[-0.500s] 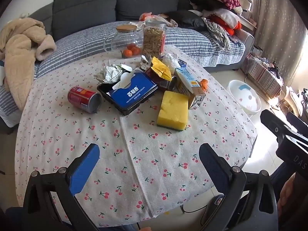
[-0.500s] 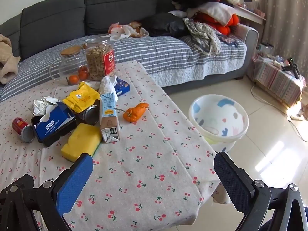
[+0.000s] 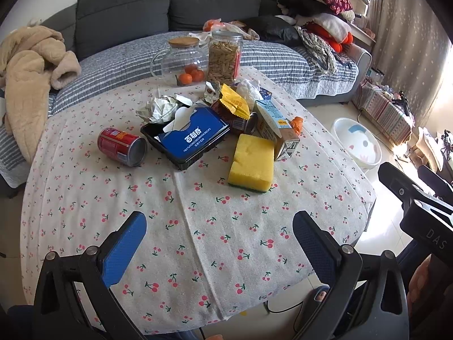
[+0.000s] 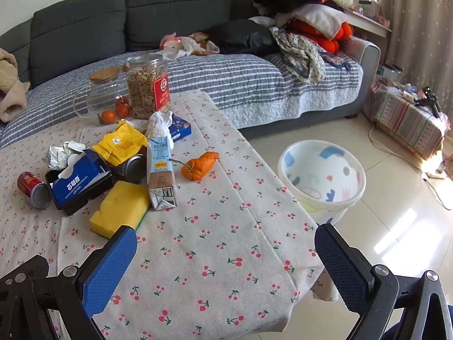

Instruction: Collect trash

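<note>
Trash lies in a heap mid-table: a red can (image 3: 122, 146) (image 4: 33, 189) on its side, a blue biscuit box (image 3: 192, 136) (image 4: 80, 177) in a black tray, crumpled paper (image 3: 161, 107), a yellow wrapper (image 3: 234, 101) (image 4: 120, 144), a milk carton (image 3: 276, 127) (image 4: 160, 170), orange peel (image 4: 200, 165) and a yellow sponge (image 3: 252, 164) (image 4: 120, 208). A white patterned bin (image 4: 321, 177) (image 3: 357, 141) stands on the floor right of the table. My left gripper (image 3: 219, 233) and right gripper (image 4: 226, 250) both hover open and empty over the table's near edge.
At the table's (image 3: 198, 240) far side stand a glass jug with tangerines (image 3: 184, 59) and a snack jar (image 3: 225, 56) (image 4: 147, 89). Behind is a grey sofa (image 4: 240, 85) piled with clothes. A striped box (image 4: 407, 119) and cables lie on the floor at right.
None of the table items moved. Both views shifted only slightly, the right one edging a little closer to the table.
</note>
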{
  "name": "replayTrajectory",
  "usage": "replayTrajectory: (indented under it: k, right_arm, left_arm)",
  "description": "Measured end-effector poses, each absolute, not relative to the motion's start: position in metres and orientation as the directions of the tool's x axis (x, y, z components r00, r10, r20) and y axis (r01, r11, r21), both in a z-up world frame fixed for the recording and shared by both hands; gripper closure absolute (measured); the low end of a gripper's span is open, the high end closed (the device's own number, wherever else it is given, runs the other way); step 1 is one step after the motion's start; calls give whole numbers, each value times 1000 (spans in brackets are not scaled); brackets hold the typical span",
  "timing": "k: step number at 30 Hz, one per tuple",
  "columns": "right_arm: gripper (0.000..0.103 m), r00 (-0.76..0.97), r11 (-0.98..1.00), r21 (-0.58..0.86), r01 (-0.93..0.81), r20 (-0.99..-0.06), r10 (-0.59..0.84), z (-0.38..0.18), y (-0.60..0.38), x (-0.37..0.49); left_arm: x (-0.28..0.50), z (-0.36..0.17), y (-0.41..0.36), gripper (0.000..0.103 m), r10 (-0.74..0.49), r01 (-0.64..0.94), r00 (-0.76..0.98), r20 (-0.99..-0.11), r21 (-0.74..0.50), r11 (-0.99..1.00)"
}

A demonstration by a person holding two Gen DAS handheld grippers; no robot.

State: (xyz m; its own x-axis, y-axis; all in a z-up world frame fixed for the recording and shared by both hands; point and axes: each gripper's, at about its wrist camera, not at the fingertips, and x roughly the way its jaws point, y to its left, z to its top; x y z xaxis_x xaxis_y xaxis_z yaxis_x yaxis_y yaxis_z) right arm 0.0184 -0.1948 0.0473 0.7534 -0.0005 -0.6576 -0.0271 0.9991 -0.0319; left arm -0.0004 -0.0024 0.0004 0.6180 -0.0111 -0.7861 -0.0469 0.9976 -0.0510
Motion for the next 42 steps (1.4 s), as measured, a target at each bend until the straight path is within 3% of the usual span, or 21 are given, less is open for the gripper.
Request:
replayTrajectory:
  k: [22, 36, 42]
  right_arm:
    - [0, 759, 999, -42, -30, -651, -5, 47, -193, 18]
    - [0, 767, 998, -40, -37, -641, 3, 45, -194, 19]
    - [0, 742, 994, 35, -99, -663, 97, 46, -196, 37]
  left_arm:
    - [-2, 1, -4, 0, -27, -40, 633, -773, -68, 997]
    - [1, -3, -3, 0, -17, -41, 570, -822, -49, 998]
    - [23, 2, 45, 0, -44, -130, 565, -824, -142, 981]
